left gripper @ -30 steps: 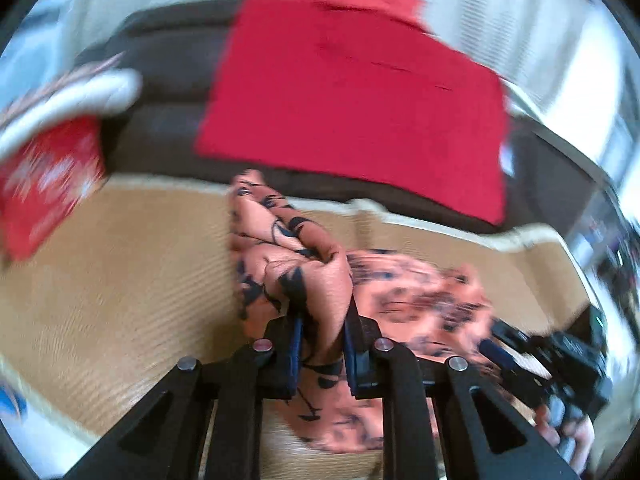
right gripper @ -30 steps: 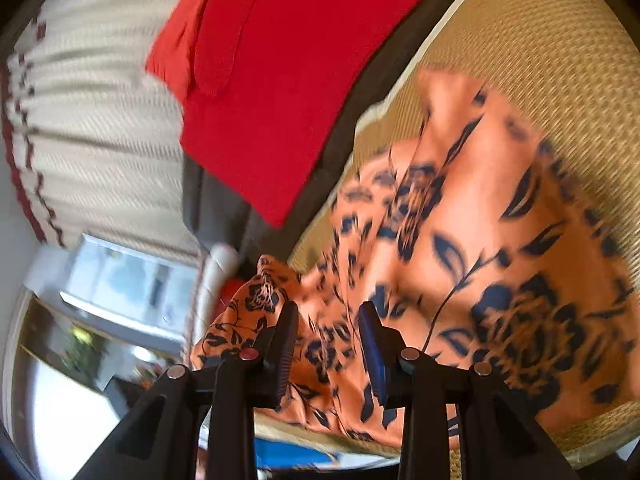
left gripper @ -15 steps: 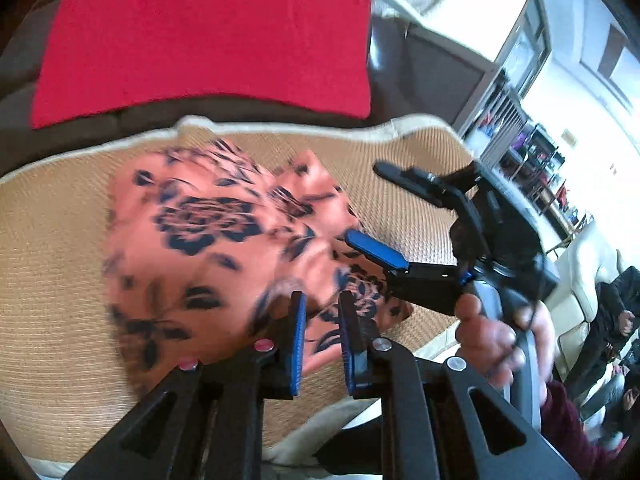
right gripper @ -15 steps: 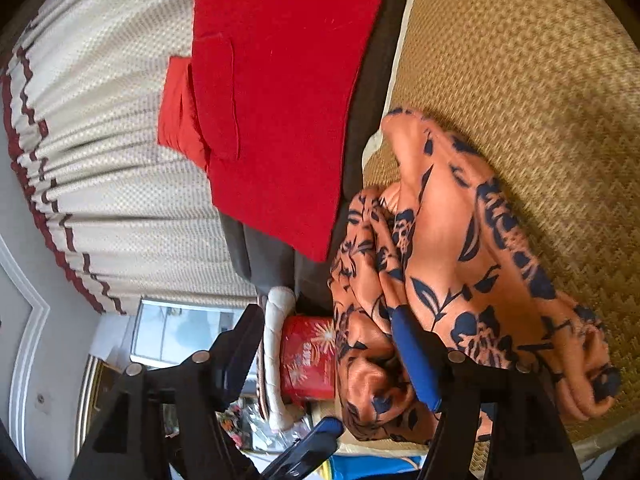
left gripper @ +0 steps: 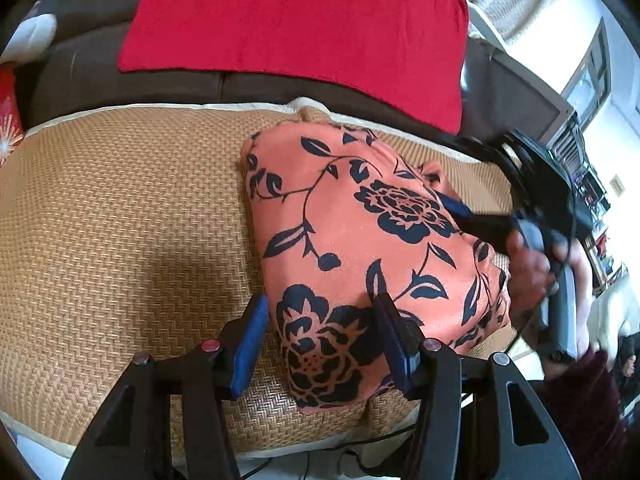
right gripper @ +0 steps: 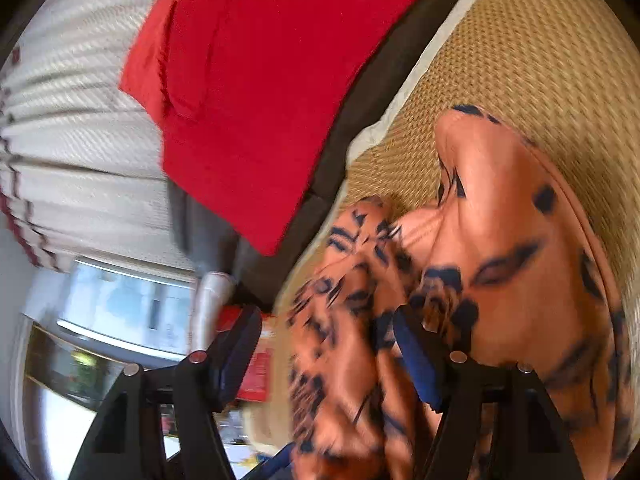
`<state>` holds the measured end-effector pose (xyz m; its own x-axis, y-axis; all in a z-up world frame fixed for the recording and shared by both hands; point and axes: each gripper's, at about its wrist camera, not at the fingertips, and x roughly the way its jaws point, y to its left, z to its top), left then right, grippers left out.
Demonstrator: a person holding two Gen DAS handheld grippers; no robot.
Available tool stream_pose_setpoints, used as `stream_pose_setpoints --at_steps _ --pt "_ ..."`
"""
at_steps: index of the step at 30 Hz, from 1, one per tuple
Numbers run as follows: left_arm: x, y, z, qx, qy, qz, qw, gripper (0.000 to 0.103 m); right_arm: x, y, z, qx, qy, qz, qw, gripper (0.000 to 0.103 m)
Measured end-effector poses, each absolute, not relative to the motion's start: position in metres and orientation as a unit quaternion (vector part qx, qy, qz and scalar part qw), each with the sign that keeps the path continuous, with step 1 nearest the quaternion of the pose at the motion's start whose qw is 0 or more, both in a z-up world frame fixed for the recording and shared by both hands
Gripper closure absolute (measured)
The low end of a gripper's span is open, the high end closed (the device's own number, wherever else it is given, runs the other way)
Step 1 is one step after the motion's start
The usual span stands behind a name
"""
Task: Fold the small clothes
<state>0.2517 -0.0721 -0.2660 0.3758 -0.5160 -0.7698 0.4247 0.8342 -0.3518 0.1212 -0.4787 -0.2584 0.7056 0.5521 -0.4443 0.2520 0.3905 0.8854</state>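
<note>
- The orange floral garment (left gripper: 360, 248) is seen lying folded on the woven tan mat (left gripper: 120, 220), toward the mat's right half; its near corner reaches close to the mat's pale front border.
- A wide bare stretch of mat is left open to the left of the garment; behind it, only a narrow strip of mat separates the cloth from the dark sofa back (left gripper: 80, 68), over which a red cloth (left gripper: 300, 20) is draped.
- The left hand-held gripper (left gripper: 320, 344) is seen with its jaws opening; the garment's near corner lies between the blue pads (left gripper: 250, 344), which stand clear of the fabric.
- The right hand-held gripper (right gripper: 328, 360) is shown with its jaws opening, spread wide; bunched folds of the garment (right gripper: 500, 280) lie between and beside them, with the right pad against the cloth and the left pad off it.
- In the left wrist view, the right hand-held gripper (left gripper: 460, 184) is seen at the garment's far right edge, held by a hand (left gripper: 528, 276).
- Compared with a second ago, the garment is no longer pinched and lifted in a bunch by either gripper; it is now laid flatter on the mat.
- A red box (right gripper: 256, 360) with print is seen past the mat's edge, but the view is blurred and no writing can be read.
</note>
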Motion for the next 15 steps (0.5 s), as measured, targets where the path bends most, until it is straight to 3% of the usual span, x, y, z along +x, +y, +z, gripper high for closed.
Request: stream_pose_setpoints --at_steps 10,11,12,15 --pt "0.262 -0.078 -0.282 -0.050 0.490 -0.292 0.820 0.047 0.156 -0.437 -0.263 0.450 0.442 0.141 0.763 0.031" --pt "0.262 -0.077 -0.283 -0.052 0.491 -0.290 0.820 0.047 0.157 -0.427 -0.260 0.426 0.452 0.147 0.770 0.048" --pt "0.262 -0.075 -0.283 -0.052 0.491 -0.285 0.821 0.047 0.157 -0.420 -0.256 0.407 0.457 0.151 0.776 0.087" --pt "0.258 -0.076 -0.278 -0.044 0.490 -0.281 0.824 0.047 0.150 -0.403 -0.236 0.354 0.446 0.153 0.808 0.088"
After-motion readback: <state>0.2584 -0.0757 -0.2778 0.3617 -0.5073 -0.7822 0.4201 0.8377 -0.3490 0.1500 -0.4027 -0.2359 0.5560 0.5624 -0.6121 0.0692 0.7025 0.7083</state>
